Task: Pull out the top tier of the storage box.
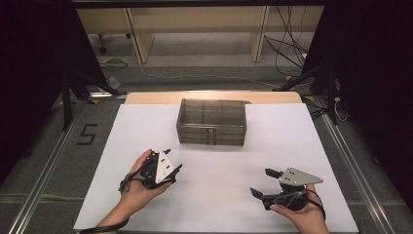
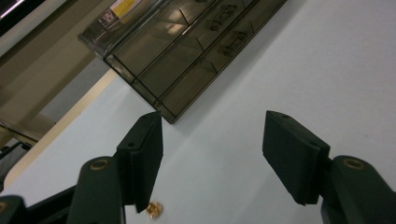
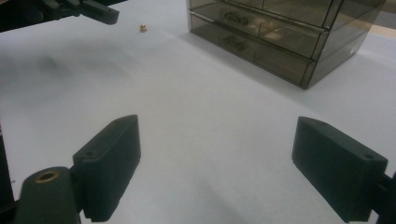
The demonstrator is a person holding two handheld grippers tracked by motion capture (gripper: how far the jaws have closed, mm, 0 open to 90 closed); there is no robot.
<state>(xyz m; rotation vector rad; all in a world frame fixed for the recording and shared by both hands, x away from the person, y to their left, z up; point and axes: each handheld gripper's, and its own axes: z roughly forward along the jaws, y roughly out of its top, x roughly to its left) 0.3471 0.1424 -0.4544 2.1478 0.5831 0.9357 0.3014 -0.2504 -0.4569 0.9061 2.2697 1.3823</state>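
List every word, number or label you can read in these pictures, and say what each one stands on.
"5": a dark figure marked on the grey floor, left of the table, in the high view.
Yellow label at the top of the smoked plastic drawer cabinet, in the left gripper view: print too blurred to read.
Nothing readable on the white table cover.

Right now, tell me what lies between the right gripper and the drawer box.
Bare white table cover. The right gripper view shows the right gripper, jaws apart, with nothing lying before the smoky drawer box.
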